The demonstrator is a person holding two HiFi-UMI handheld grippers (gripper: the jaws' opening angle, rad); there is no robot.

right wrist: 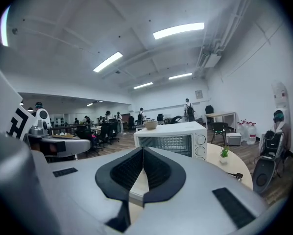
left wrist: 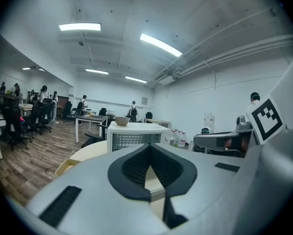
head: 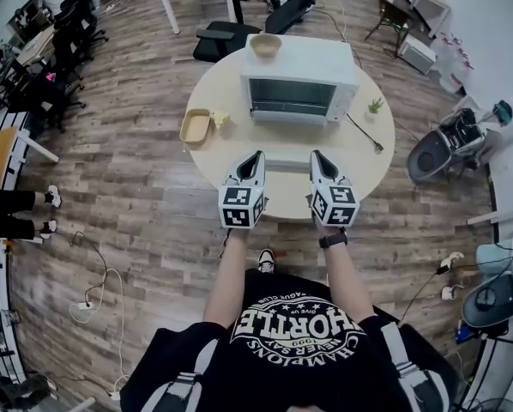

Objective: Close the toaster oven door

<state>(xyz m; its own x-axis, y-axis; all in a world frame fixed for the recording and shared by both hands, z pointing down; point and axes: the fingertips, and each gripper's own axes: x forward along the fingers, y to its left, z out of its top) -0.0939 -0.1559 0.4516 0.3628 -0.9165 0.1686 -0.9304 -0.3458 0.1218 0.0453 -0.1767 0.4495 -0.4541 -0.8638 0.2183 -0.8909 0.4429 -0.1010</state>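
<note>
Left claw [left wrist: 149, 148] and right claw [right wrist: 142, 150] are each pressed together at the tips, pinching nothing. I hold them level and side by side just in front of the oven [head: 299, 80], which stands on the round counter [head: 359, 157]. Its door [head: 288, 161] hangs open, dropped flat toward me, the pale front edge lying between my two claws. A bowl [head: 265, 45] sits on top of the oven, a tray [head: 195, 127] to its left, a small plant [head: 376, 106] to its right. My shirt [head: 295, 324] reads "HORTLE" and "1999".
</note>
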